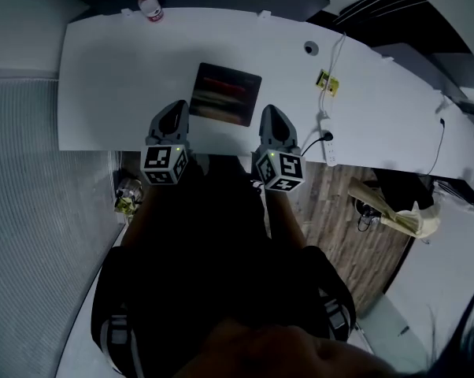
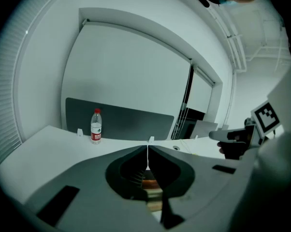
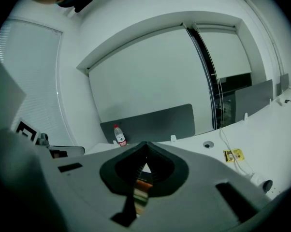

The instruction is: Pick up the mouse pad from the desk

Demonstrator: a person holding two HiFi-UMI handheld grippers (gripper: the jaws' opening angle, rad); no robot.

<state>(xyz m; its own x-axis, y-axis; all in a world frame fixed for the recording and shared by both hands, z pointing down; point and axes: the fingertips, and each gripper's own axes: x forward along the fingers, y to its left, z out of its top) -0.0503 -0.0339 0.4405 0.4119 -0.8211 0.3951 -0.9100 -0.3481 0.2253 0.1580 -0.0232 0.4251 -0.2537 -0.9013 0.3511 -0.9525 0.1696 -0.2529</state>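
Mouse pad (image 1: 226,94) lies flat on the white bench (image 1: 111,85). Left hand-held gripper (image 1: 174,115) and right hand-held gripper (image 1: 270,120) flank its near corners, both clenched and empty. Judged thin, light and floppy: lift by a near edge.

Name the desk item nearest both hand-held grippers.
The mouse pad, the dark rectangle lying flat right ahead of them. The bottle stands at the far edge; the yellow tag lies off to the right.
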